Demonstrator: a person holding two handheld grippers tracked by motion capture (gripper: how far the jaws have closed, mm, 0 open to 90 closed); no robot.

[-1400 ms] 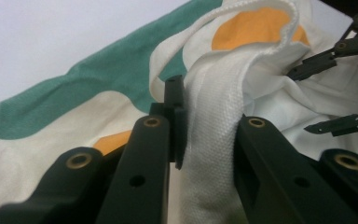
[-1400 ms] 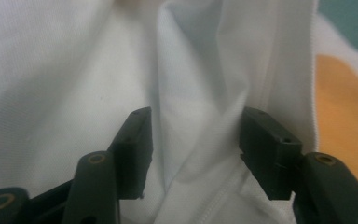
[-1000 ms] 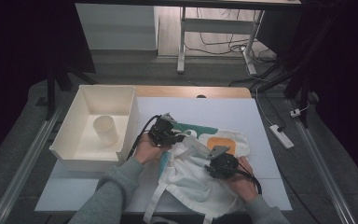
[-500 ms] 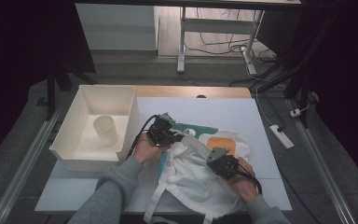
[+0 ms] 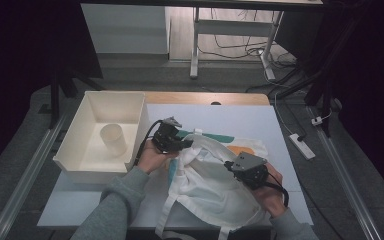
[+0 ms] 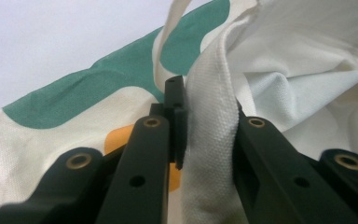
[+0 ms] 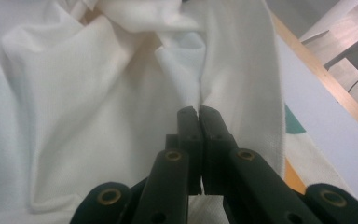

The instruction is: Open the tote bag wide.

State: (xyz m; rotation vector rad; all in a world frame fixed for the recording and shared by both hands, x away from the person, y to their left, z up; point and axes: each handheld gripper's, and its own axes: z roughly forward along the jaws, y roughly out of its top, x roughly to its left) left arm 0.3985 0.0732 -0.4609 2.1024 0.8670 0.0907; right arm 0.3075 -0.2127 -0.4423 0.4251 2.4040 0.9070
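Left gripper (image 5: 184, 144): compact black housing with a small grey three-cornered plate on top and a black cable looping from its rear. In the left gripper view (image 6: 209, 116), two black jaws with matte linkage arms, brass-coloured pivot pins and small round holes. Right gripper (image 5: 228, 165): black body topped by a larger grey plate bearing dark screws, with a black cable trailing along its side. In the right gripper view (image 7: 198, 112), slim rectangular black jaw tips on arms with brass-coloured rivets. Both forearms wear grey knit sleeves (image 5: 114, 205) with ribbed cuffs.
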